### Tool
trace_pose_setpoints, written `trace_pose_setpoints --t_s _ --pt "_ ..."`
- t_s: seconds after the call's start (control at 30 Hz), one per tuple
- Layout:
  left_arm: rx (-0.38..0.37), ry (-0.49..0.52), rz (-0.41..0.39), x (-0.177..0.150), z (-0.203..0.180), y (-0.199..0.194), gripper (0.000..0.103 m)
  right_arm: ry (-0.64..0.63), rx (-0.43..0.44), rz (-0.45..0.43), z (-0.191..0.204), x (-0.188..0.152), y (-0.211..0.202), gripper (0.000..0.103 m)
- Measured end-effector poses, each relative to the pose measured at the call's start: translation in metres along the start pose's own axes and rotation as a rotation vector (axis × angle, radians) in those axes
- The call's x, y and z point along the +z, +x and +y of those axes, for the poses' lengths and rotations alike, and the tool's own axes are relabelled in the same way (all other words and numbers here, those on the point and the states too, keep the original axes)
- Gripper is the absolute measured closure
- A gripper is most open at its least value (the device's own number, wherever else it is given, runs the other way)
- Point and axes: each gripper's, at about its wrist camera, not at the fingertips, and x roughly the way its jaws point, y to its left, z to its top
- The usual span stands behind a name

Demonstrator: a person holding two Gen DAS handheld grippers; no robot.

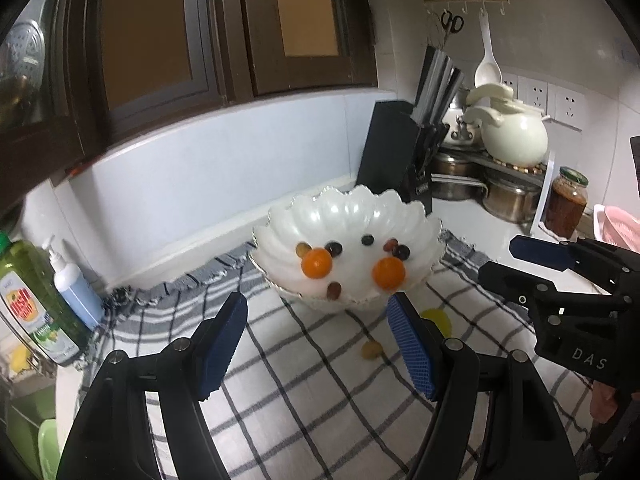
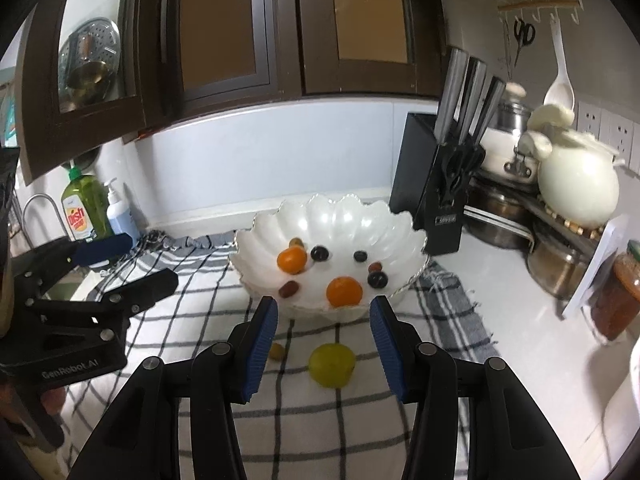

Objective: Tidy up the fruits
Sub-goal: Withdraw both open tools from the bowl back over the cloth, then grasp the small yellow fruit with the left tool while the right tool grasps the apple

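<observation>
A white scalloped bowl stands on a checked cloth. It holds two orange fruits and several dark grapes. A yellow-green fruit and a small brownish fruit lie on the cloth in front of the bowl. My left gripper is open and empty, above the cloth before the bowl. My right gripper is open and empty, with the yellow-green fruit between its fingers' line of sight.
A black knife block stands right of the bowl. Pots, a white ceramic pot and a sauce jar crowd the right corner. A dish soap bottle and a pump bottle stand at the left by the sink. Cabinets hang overhead.
</observation>
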Motion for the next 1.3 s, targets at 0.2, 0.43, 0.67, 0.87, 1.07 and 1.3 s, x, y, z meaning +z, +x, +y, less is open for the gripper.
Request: trace_pose_setpoints --t_s 0.2,0.43,0.67,0.87,1.07,1.3 --pt "-0.025 0.016 0.028 -0.011 -0.004 0.01 0.031 0.013 0.008 0.028 0.0 -0.011 0.009 0.046" --pt "-0.049 0.024 0.062 -0.022 -0.007 0.027 0.031 0.011 0.003 0.074 0.0 -0.022 0.024 0.046" --pt "-0.074 0.043 0.09 -0.032 -0.014 0.047 0.031 0.01 0.004 0.122 -0.002 -0.033 0.044 0.046" --pt "-0.093 0.062 0.115 -0.04 -0.02 0.063 0.035 0.031 0.004 0.16 -0.008 -0.04 0.057 0.046" --pt "-0.115 0.074 0.145 -0.045 -0.024 0.079 0.038 0.041 0.012 0.192 -0.009 -0.046 0.072 0.046" --pt "-0.145 0.071 0.195 -0.05 -0.028 0.101 0.042 0.052 0.015 0.225 -0.017 -0.049 0.087 0.046"
